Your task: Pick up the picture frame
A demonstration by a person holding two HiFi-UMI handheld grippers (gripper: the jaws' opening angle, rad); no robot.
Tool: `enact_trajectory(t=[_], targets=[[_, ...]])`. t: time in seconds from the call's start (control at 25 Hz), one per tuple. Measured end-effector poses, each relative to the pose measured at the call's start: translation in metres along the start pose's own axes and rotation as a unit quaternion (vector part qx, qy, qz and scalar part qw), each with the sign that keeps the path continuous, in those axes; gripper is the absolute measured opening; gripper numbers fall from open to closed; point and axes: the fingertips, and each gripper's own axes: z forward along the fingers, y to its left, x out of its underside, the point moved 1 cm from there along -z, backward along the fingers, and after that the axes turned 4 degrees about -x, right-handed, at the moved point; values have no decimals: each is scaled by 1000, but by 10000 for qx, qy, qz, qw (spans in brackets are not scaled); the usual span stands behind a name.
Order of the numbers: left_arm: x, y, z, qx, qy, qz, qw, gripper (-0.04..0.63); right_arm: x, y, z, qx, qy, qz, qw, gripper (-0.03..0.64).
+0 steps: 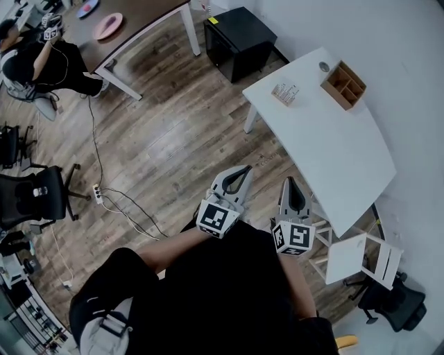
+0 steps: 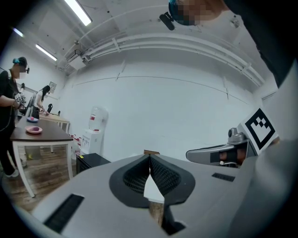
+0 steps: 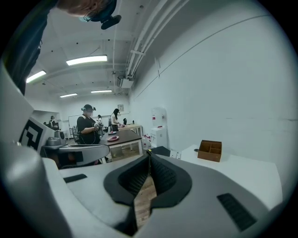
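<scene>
A white table stands ahead and to the right. A small pale, partly clear item, possibly the picture frame, sits near its far left edge; it is too small to tell for sure. A wooden compartment box stands behind it and shows again in the right gripper view. My left gripper and right gripper are held side by side over the wood floor, short of the table. Both are shut with nothing between the fingers, as the left gripper view and the right gripper view show.
A black cabinet stands by the wall past the table. A brown table with a person beside it is at far left. Cables and a power strip lie on the floor near an office chair. A white folding chair is at right.
</scene>
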Motion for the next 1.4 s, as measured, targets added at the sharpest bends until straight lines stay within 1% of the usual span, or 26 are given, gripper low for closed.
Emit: enact_trajectory(t=[0.08, 0.24, 0.36, 0.48, 0.6, 0.68, 0.84, 0.92, 1.04, 1.16, 1.28, 1.4], targets=[[-6, 11, 9, 96, -20, 32, 9999, 14, -8, 1, 9, 77, -29, -61, 9999, 35], [-12, 28, 24, 293, -113, 314, 9990, 14, -3, -4, 22, 284, 111, -81, 9995, 35], [-10, 46, 27, 182, -103, 265, 9994, 14, 6, -4, 30, 379, 233, 17, 9990, 35], [-9, 65, 25, -21, -113, 44, 9999, 14, 9, 4, 44, 293, 318, -4, 9991, 35], [-10, 79, 18, -173, -122, -35, 9998, 14, 4, 12, 55, 196, 301, -88, 9993, 35], [-10, 85, 16, -210, -125, 9, 9997, 14, 4, 12, 62, 201, 282, -96, 9994, 35], [-7, 88, 16, -143, -61, 223, 9996, 14, 11, 9, 71, 212, 310, -1, 9993, 35], [-7, 87, 20, -120, -64, 229, 9996, 14, 12, 8, 76, 158, 299, -9, 9994, 35], [-8, 86, 34, -142, -114, 94, 9998, 14, 7, 0, 88, 123, 215, 19, 9997, 35], [-12, 91, 53, -135, -78, 88, 9998, 14, -1, -11, 107, 146, 101, 68, 9998, 35], [-16, 100, 74, -130, 80, 173, 9997, 14, -7, -25, 127, 194, -20, 24, 9998, 35], [-17, 109, 102, -165, 179, 169, 9996, 14, -7, -46, 150, 229, -22, 140, 9996, 35]])
